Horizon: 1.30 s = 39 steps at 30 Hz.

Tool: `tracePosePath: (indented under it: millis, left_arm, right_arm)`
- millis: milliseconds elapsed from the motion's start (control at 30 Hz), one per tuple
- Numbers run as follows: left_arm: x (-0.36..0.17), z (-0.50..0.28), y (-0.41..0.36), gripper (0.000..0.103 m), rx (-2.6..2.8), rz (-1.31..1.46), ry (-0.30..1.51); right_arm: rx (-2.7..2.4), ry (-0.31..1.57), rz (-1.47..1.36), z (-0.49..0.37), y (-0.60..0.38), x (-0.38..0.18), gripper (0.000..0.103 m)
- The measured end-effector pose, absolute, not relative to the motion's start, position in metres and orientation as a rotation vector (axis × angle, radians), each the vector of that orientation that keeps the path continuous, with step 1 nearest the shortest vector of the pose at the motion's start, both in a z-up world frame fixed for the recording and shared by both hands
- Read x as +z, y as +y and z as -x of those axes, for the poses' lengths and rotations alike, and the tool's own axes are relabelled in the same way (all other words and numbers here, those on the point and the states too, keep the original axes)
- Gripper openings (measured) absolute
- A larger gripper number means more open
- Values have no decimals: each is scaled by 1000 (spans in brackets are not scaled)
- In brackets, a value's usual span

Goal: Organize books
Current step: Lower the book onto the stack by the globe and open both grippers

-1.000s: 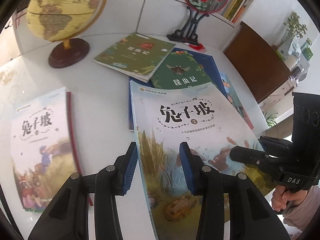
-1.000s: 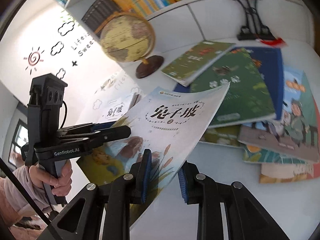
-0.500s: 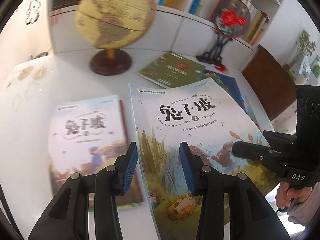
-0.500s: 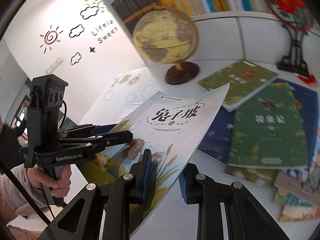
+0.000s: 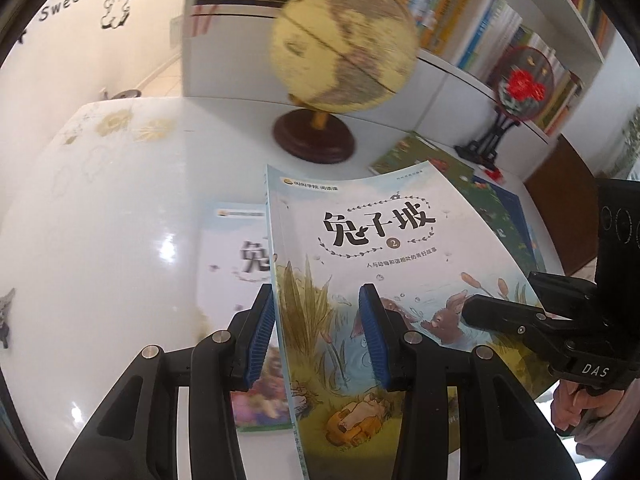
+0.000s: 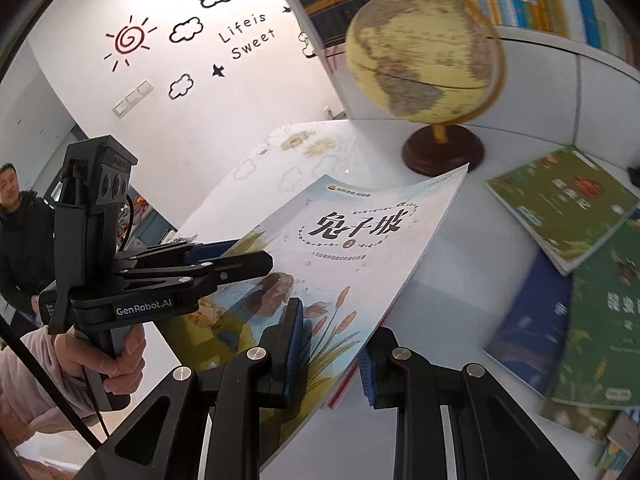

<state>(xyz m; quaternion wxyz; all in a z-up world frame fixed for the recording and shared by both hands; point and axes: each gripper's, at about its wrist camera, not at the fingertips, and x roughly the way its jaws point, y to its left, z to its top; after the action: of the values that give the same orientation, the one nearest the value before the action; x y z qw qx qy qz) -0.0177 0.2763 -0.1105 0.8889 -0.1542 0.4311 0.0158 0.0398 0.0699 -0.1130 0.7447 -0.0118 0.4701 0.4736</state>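
The job looks only partly done. One pale book with the same kind of cover lies flat on the white surface, near the globe. A second pale book is up in the air, above the first one and partly covering it, so I think it goes on top next. More books are not sorted yet: a green book, another green book and a blue book lie in a loose, crooked pile on the right side. Both tools hold the book in the air together. The left tool is clenched on the book's near left corner, with the page edge between its blue pads. The right tool is clenched on the near right corner. Both tools point down at a slant toward the surface, side by side, and a hand in a pink sleeve grips the left tool's handle.
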Motion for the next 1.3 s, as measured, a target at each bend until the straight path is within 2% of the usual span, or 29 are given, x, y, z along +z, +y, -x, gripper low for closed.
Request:
tracePosePath:
  millis: [333,867,1067,1133,1200,1300]
  left_arm:
    - [-144,14,317,38,65,359,956]
    - [-186,2,327,39,96,409,1055]
    - [-185,2,325,50,118,378,1058]
    - [-185,1,324,61,130,357,1071]
    - [-184,1,322,62,134,340,1075]
    - [-183,2,320,62,131,340,1081]
  right_arm:
    - [1028,1111,28,-49,119,-146,26]
    - [964,1283,-17,-61,145,-191,26]
    - [940,1352,-30,-61,149,-201,31]
    - [920,1369,-26,-62,149,-204,33]
    - [908,1376,-37,-64,145,-205,38]
    - [893,1382,-65,-67,136,-204,40]
